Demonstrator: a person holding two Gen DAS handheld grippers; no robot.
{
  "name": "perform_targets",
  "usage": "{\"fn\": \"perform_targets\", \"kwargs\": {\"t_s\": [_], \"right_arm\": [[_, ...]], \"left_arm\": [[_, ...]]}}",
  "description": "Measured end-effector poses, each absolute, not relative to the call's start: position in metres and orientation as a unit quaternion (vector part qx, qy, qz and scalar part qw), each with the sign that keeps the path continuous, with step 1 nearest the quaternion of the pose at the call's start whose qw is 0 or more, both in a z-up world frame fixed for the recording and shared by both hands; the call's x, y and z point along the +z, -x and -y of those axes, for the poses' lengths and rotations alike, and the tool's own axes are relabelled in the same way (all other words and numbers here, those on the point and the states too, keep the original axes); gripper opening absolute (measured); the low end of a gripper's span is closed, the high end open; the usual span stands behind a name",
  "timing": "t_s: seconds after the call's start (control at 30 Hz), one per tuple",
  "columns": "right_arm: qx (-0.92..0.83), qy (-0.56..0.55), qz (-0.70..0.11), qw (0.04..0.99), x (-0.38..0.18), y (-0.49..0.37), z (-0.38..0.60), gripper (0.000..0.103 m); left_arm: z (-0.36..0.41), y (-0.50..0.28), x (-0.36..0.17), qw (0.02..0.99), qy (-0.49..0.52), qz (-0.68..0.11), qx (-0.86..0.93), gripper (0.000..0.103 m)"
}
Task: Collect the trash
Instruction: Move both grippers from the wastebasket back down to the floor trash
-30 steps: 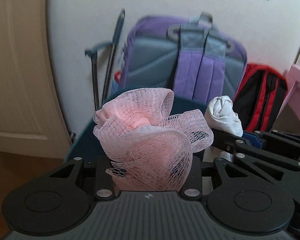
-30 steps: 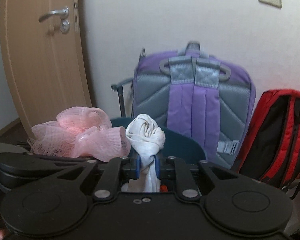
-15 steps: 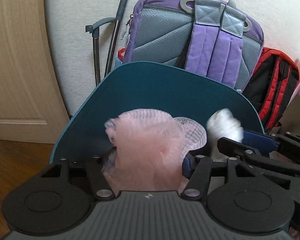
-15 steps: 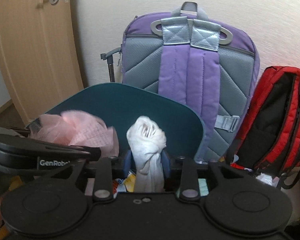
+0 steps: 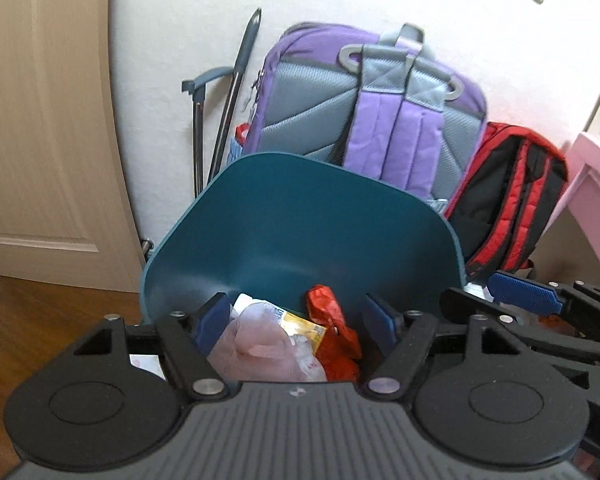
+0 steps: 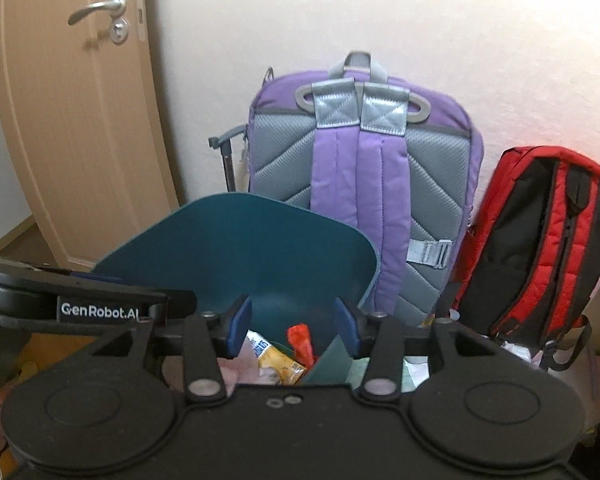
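Observation:
A teal trash bin [image 5: 300, 216] stands open in front of me, also in the right wrist view [image 6: 236, 240]. Inside lie the pink net [image 5: 256, 348], a red wrapper [image 5: 332, 320] and a yellow wrapper [image 5: 302, 328]; the last two also show in the right wrist view [image 6: 300, 340] [image 6: 276, 360]. My left gripper [image 5: 296, 320] is open and empty over the bin. My right gripper [image 6: 296, 328] is open and empty over the bin too, and shows at the right of the left wrist view [image 5: 524, 292]. The white wad is out of sight.
A purple and grey backpack [image 6: 364, 184] and a red and black backpack [image 6: 540, 240] lean on the wall behind the bin. A wooden door [image 6: 72, 120] is to the left. Grey poles [image 5: 228, 92] lean by the wall. Pink furniture [image 5: 596, 200] stands at right.
Both grippers opened over the bin. The pink net dropped from the left gripper into the bin, and the white wad left the right gripper.

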State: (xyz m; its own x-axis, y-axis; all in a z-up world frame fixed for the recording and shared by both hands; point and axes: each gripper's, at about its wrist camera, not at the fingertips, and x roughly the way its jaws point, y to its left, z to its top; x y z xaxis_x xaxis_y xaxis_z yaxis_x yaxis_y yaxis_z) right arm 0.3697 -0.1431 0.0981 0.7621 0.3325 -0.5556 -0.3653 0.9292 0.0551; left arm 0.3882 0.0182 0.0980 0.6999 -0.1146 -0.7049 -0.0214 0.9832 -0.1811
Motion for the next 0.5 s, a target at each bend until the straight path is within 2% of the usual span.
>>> {"fn": "perform_targets", "kwargs": {"t_s": [0.5], "right_arm": [[0.225, 0.041, -0.264, 0.937, 0.132, -0.266, 0.159, 0.051]], "left_arm": [[-0.019, -0.278, 0.138, 0.931, 0.086, -0.35, -0.049, 0.082]]}}
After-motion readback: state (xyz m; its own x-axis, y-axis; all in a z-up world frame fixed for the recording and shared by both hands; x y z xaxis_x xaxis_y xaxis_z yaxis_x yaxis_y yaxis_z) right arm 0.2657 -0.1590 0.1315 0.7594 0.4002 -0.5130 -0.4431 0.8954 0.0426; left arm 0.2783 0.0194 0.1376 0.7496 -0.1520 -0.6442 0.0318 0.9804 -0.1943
